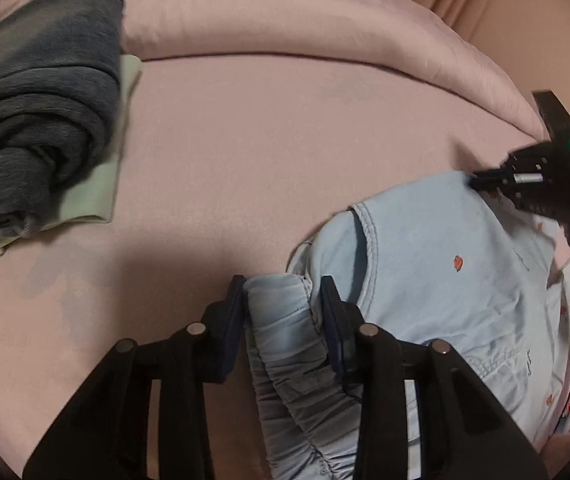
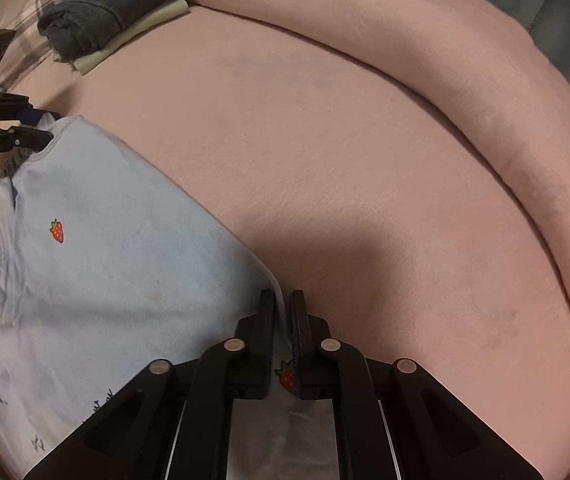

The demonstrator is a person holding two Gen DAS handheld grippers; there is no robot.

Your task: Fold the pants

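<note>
- Pants (image 2: pixel 97 256), pale blue with small strawberry prints, lie on the pink bed (image 2: pixel 345 168), bunched toward the near side; the span stretched between the two grippers runs crosswise to both cameras.
- Left gripper (image 1: pixel 283 296): fingers (image 1: pixel 235 312) partly spread, with the gathered elastic waistband (image 1: pixel 285 320) between them. The cloth fills the gap, so this reads as a pinch on the waistband, though firm pad contact is hard to confirm.
- Right gripper (image 2: pixel 283 312): fingers (image 2: pixel 267 320) nearly pressed together, pinching a thin edge of the pants at the far end from the waistband.
- Each gripper shows in the other's view at the opposite corner of the cloth, so the two holds are well apart.
- Judgement: with both corners held, the coming move is likely a carry forward over the open bed, folding the cloth across its long axis; both hands would need to travel together to keep the edge straight.
- Around: dark grey folded clothes (image 1: pixel 41 108) on a pale green folded piece (image 1: pixel 97 184) sit far left, well apart from the pants. A rolled pink blanket (image 2: pixel 445 80) borders the far side. Nothing stands in the path ahead.
</note>
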